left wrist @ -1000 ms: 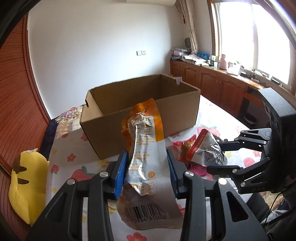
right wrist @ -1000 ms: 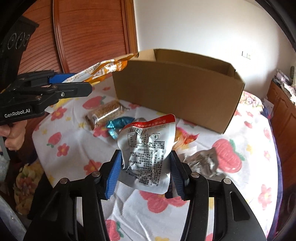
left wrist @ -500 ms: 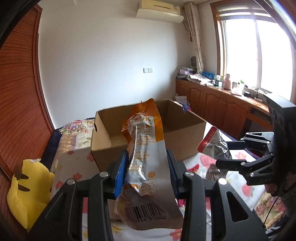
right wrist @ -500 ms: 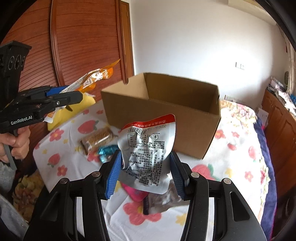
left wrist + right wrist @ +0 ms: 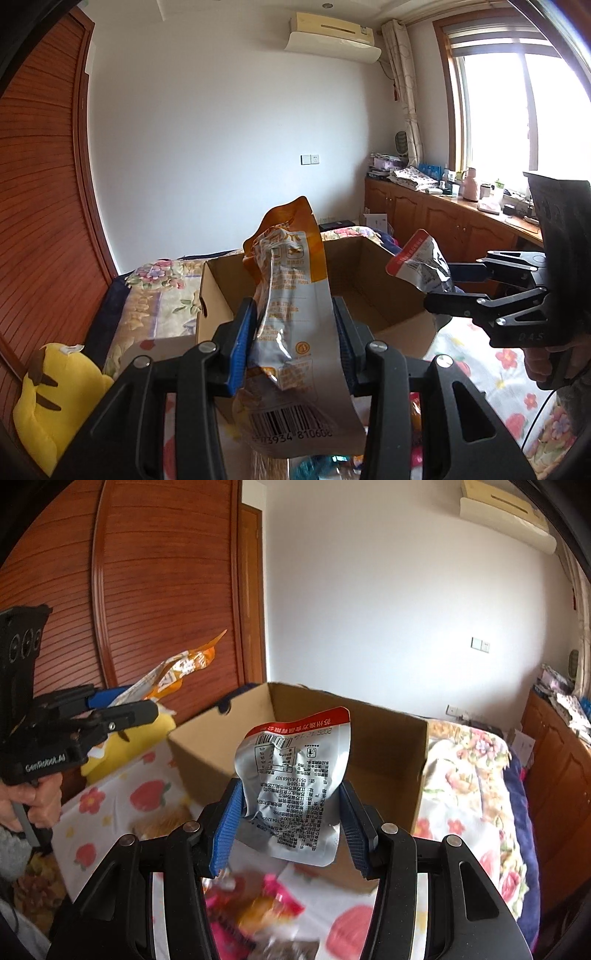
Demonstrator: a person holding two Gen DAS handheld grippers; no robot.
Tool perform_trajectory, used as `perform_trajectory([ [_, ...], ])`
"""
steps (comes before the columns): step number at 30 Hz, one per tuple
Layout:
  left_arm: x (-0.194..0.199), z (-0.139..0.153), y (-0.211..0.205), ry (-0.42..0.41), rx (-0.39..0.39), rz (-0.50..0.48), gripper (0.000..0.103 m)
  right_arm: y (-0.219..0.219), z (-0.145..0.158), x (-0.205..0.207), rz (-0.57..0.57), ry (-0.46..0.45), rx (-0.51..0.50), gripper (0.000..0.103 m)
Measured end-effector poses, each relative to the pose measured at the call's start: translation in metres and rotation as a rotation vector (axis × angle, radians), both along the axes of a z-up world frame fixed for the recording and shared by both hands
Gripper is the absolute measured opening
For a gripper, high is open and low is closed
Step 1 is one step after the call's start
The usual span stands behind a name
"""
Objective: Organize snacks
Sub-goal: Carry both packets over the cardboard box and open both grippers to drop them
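My left gripper [image 5: 293, 343] is shut on a tall orange and silver snack bag [image 5: 291, 317], held upright above the near wall of the open cardboard box [image 5: 218, 291]. My right gripper [image 5: 290, 823] is shut on a silver snack pouch with a red top edge [image 5: 299, 775], held up in front of the box [image 5: 384, 746]. The right gripper [image 5: 454, 291] with its pouch [image 5: 421, 266] shows at the right in the left wrist view, over the box's right end. The left gripper [image 5: 122, 709] with the orange bag [image 5: 173, 672] shows at the left in the right wrist view.
Several loose snack packets [image 5: 266, 908] lie blurred on the strawberry-print cloth [image 5: 110, 805] below the grippers. A yellow plush toy [image 5: 55, 402] sits at the left by the wooden wall. A bed with a floral cover [image 5: 476, 775] lies behind the box. Cabinets [image 5: 443, 221] line the window side.
Both grippers have risen with their packets and moved toward the box. The box now sits lower in both views and its inside shows.
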State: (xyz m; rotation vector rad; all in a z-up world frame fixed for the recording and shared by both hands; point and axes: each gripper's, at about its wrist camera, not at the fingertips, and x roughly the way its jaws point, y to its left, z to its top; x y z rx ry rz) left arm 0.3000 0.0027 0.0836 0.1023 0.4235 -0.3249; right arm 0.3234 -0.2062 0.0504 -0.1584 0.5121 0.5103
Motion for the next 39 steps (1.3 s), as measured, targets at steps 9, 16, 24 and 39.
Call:
perform_trajectory([
  [9,0.043,-0.012,-0.010,0.004,0.002,0.006,0.039,-0.001,-0.011,0.051,0.001,0.002,0.026,0.052],
  [16,0.065,-0.026,-0.012,0.023,0.005,0.010,0.039,-0.003,-0.024,0.079,-0.016,0.022,0.030,0.052],
  [24,0.081,-0.042,-0.018,0.055,0.015,0.021,0.039,-0.006,-0.038,0.092,-0.045,0.049,0.032,0.052],
  [39,0.087,-0.044,-0.023,0.050,0.017,0.050,0.051,-0.004,-0.045,0.096,-0.040,0.067,0.035,0.056],
])
